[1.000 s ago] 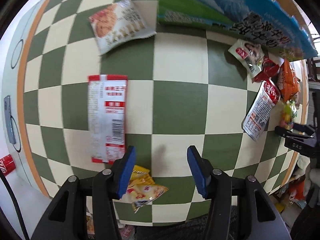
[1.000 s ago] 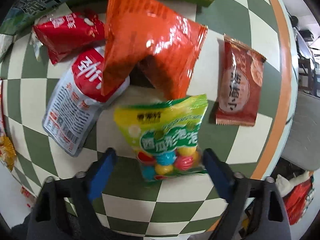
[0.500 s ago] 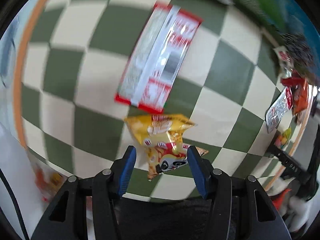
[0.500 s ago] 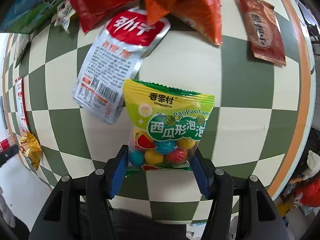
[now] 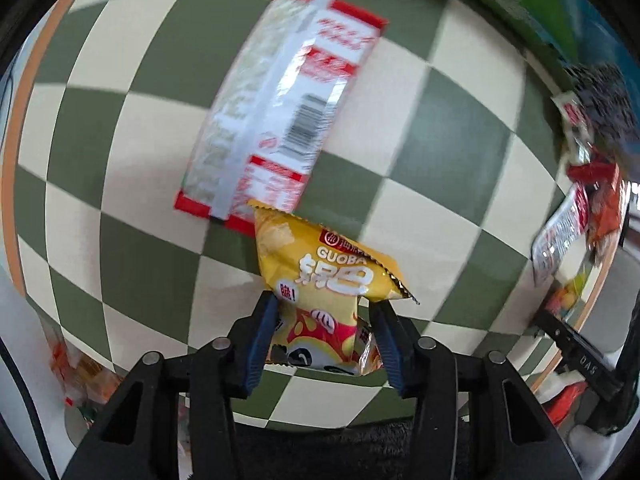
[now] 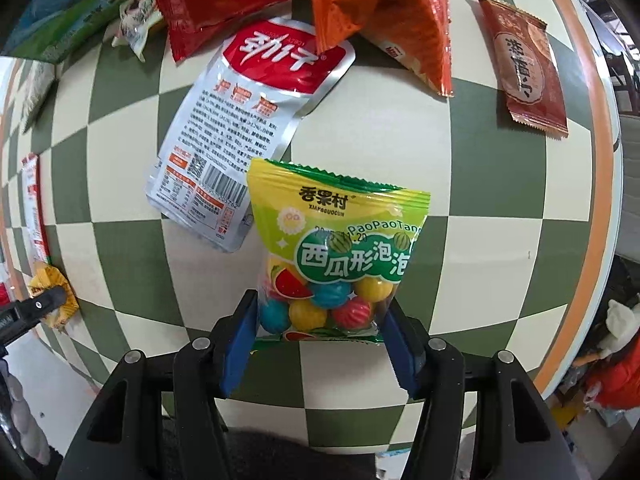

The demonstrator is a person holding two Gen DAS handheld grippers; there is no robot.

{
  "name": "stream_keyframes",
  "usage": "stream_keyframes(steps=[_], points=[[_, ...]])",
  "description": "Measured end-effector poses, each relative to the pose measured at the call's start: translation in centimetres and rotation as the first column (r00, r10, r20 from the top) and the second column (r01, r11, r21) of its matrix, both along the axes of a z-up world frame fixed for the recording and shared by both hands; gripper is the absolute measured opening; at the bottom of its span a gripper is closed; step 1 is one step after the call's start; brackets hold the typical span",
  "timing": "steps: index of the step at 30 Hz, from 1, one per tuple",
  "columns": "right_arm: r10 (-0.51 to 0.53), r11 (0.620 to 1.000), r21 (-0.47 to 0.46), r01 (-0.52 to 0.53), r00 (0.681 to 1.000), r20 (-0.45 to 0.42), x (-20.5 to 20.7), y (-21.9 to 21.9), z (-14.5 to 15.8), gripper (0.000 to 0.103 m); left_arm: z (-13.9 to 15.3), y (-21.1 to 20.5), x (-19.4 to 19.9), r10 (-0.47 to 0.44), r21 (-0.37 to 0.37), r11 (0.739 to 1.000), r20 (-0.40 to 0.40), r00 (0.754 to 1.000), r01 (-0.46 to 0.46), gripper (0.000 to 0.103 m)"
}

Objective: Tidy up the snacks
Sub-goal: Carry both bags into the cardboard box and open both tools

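Note:
My left gripper [image 5: 322, 320] is shut on a yellow Guoba snack bag [image 5: 320, 276] and holds it over the checkered table [image 5: 132, 160]. A long red and white packet [image 5: 280, 104] lies just beyond it. My right gripper [image 6: 320, 320] is shut on a green and yellow gumball bag [image 6: 336, 248]. Beyond it lie a silver and red pouch [image 6: 244, 136], a red triangular bag [image 6: 208, 4], an orange bag [image 6: 380, 20] and a brown packet [image 6: 524, 64]. The left gripper and its yellow bag also show at the left edge of the right wrist view [image 6: 52, 300].
A large green and blue bag [image 6: 76, 12] lies at the far side. The table's orange rim [image 6: 600, 160] runs down the right. The snack pile and the right gripper show at the right of the left wrist view [image 5: 580, 216]. Clutter lies below the table edge.
Both grippers have closed on their bags: the left on the yellow Guoba bag, the right on the gumball bag. The right has drawn back from the pile with its bag.

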State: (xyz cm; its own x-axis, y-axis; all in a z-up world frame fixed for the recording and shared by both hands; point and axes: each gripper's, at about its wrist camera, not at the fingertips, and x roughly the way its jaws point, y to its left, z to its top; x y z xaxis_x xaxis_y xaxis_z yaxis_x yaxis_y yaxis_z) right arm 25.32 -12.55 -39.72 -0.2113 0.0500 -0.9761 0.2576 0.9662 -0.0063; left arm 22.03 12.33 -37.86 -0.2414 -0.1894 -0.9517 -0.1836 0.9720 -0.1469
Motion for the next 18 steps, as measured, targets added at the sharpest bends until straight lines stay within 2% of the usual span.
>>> stream_keyframes(steps=[4,10,15,18], points=[[-0.049,0.997,0.059,0.048,0.999,0.010,-0.3,-0.2,0.5,0.058,1.6,-2.5,0.1,-0.080,0.009,0.997,0.046,0.996,0.080,0.043],[-0.061,0.991,0.122,0.055,0.997,0.051,0.2,0.0,3.2,0.056,6.1,-7.1,1.2,-0.192,0.007,0.981,0.146,0.970,0.193,0.043],[-0.074,0.981,0.188,0.048,0.989,0.131,1.6,0.6,7.5,0.056,10.8,-9.9,4.1,-0.207,-0.044,0.974,0.234,0.950,0.223,0.043],[-0.092,0.970,0.240,0.040,0.973,0.213,3.8,0.5,11.9,0.055,14.3,-10.9,7.1,-0.203,-0.078,0.969,0.299,0.932,0.236,0.043]])
